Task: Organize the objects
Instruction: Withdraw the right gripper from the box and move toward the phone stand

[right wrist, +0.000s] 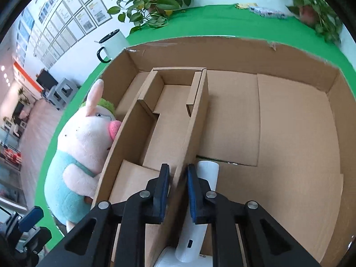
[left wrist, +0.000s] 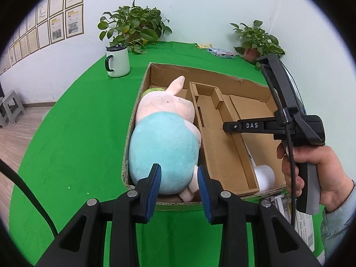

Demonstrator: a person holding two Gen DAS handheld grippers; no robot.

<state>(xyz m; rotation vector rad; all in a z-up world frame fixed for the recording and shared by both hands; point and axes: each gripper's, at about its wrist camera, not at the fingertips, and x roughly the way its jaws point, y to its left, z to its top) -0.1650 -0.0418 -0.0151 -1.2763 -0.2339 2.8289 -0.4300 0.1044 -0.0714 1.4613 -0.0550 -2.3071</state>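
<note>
An open cardboard box (left wrist: 251,84) (right wrist: 289,53) sits on the green table. A pink pig plush in a teal outfit (left wrist: 164,142) (right wrist: 77,151) lies in its left compartment. A cardboard divider insert (left wrist: 220,138) (right wrist: 164,120) fills the middle. A white cylindrical device (left wrist: 264,175) (right wrist: 200,218) lies in the right compartment. My left gripper (left wrist: 179,179) is open and empty, just above the plush's lower end. My right gripper (right wrist: 178,191) (left wrist: 227,126) is open, its fingers astride the divider wall, with the white device beside and under its right finger.
A white mug with a black handle (left wrist: 117,61) (right wrist: 112,44) stands left of the box. Two potted plants (left wrist: 133,25) (left wrist: 255,39) stand at the table's back edge. Small packets (left wrist: 220,52) lie near them. Papers (left wrist: 304,222) lie by the box's near right corner.
</note>
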